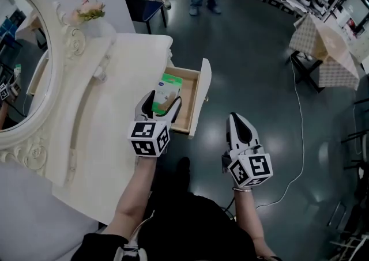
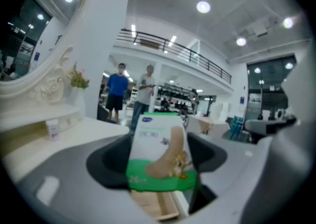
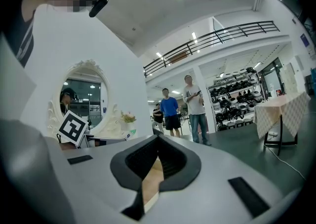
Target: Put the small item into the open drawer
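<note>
A small white and green packet (image 1: 168, 89) (image 2: 159, 153) with a tan foot shape printed on it is the item, and my left gripper (image 1: 159, 102) (image 2: 158, 166) is shut on it. It hangs upright just over the near left part of the open wooden drawer (image 1: 196, 96), which juts out from the white dressing table (image 1: 121, 75). My right gripper (image 1: 236, 119) (image 3: 157, 161) is shut with nothing in it, over the dark floor to the right of the drawer front.
An oval mirror (image 1: 20, 64) in a carved white frame stands at the left, with flowers (image 1: 87, 11) beside it. Two people (image 3: 183, 107) stand far back. A cloth-covered table (image 1: 323, 49) and a white cable (image 1: 300, 139) are on the floor at right.
</note>
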A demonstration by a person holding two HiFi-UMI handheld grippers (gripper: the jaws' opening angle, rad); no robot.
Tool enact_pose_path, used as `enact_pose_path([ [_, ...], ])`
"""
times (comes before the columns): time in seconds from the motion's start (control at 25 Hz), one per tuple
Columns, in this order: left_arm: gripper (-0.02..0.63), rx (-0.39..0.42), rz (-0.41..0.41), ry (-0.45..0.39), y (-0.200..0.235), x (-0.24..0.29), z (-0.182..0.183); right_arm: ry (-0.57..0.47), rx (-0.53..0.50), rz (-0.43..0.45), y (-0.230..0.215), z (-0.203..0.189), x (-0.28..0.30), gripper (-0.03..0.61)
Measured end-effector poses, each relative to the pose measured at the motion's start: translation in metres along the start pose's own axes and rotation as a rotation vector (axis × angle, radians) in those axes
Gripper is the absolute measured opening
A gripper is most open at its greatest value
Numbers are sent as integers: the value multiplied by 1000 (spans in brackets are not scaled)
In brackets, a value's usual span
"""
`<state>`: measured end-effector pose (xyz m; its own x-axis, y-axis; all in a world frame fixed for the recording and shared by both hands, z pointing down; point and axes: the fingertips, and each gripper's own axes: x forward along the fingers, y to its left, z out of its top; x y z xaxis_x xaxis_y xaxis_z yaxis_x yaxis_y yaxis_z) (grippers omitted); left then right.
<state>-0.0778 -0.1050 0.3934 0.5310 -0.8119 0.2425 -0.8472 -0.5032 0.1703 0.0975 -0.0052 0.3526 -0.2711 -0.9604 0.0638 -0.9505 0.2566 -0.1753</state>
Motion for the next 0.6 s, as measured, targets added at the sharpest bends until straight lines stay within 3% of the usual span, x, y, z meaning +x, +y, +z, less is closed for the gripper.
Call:
enact_pose_path([
  [0.6, 364, -24, -48, 11, 25, 68, 10, 5, -18, -24, -13, 10, 63, -3],
])
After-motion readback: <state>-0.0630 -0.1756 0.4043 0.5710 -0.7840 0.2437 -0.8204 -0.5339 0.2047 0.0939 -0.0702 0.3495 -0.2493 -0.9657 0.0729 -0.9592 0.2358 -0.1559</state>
